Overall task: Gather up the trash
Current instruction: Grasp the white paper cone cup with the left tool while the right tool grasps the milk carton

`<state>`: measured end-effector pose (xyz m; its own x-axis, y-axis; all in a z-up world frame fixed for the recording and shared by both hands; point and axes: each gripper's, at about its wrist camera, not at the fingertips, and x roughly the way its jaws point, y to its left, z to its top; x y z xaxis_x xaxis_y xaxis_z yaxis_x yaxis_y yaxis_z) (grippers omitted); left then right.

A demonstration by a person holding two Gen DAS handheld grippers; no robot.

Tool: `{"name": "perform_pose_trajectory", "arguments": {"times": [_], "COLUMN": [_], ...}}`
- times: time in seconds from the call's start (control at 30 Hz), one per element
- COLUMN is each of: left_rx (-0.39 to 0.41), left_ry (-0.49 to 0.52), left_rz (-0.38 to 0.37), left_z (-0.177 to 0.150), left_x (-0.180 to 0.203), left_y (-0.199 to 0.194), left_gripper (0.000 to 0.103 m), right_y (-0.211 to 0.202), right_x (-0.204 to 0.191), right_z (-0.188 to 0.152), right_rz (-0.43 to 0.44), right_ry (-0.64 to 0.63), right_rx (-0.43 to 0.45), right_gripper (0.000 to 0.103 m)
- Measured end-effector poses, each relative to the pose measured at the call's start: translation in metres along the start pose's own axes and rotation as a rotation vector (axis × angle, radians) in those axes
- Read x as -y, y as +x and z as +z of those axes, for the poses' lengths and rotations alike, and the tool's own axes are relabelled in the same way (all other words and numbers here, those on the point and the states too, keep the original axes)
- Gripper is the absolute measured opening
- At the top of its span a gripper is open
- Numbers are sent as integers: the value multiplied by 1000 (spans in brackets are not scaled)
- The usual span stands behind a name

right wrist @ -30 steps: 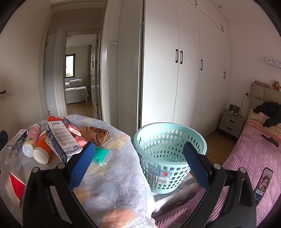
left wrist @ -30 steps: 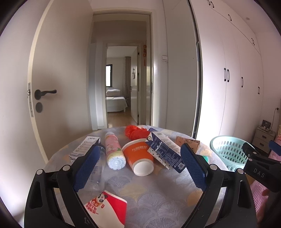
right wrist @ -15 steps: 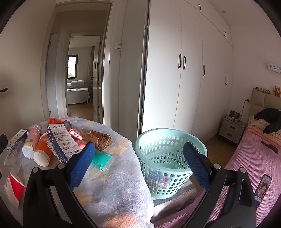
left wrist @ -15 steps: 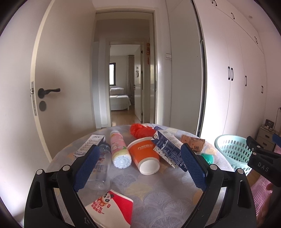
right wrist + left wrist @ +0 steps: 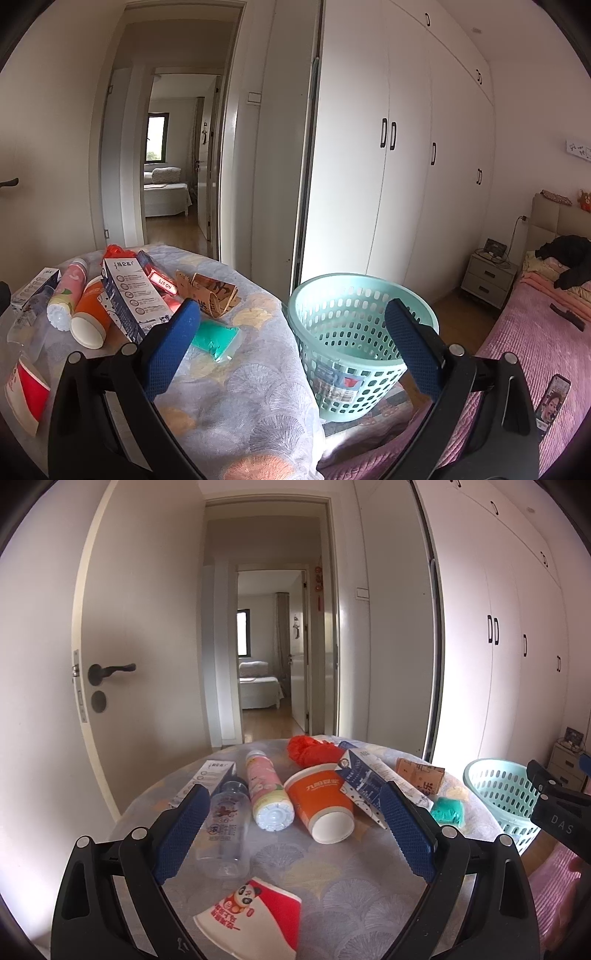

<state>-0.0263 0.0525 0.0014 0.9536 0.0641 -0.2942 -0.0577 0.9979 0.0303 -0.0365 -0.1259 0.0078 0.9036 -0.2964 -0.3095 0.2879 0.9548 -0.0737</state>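
Both tongs, the left gripper (image 5: 293,825) and the right gripper (image 5: 291,341), stand wide open and hold nothing, the trash like the orange cup (image 5: 320,806) lies on the table (image 5: 354,886), and the basket (image 5: 354,332) beside seems nearly empty.
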Motion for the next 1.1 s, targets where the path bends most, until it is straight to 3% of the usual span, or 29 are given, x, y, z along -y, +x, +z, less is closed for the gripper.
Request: {"name": "perform_pose_trajectory", "arguments": {"times": [0.13,0.27,0.4,0.47,0.6,0.73,0.77,0.83,0.9,1.1], "left_rx": [-36,-112,-214,-271,-372,-448,-451,-487,-515,-522], "left_ry": [-3,-63,-78,-81,-86,-61,-85,-139,-170,-99], "left_rz": [3,-30,-77,-73,-148,-156,-197,-261,-302,-291], "left_z": [2,4,-3,-12,-34,-55,-59,-65,-73,-78], "left_x": [-22,-74,-106,-110,-98,-85,-86,-88,-85,-58], "left_y": [5,12,21,27,38,55,56,62,67,70], "left_gripper": [90,90,90,90,89,92,92,92,91,75], "right_y": [0,1,8,13,26,50,56,69,82,121], "right_x": [-5,-12,-26,-34,-46,-58,-61,-69,-76,-99], "right_z": [2,6,9,9,7,11,13,14,14,6], "right_rz": [32,83,151,183,263,371,392,417,450,493], "right_ry": [-24,-47,-72,-75,-74,-97,-101,-118,-133,-196], "right_rx": [5,13,-2,-19,-54,-119,-135,-161,-185,-280], "right_gripper": [92,82,52,47,47,49,51,70,76,78]}}
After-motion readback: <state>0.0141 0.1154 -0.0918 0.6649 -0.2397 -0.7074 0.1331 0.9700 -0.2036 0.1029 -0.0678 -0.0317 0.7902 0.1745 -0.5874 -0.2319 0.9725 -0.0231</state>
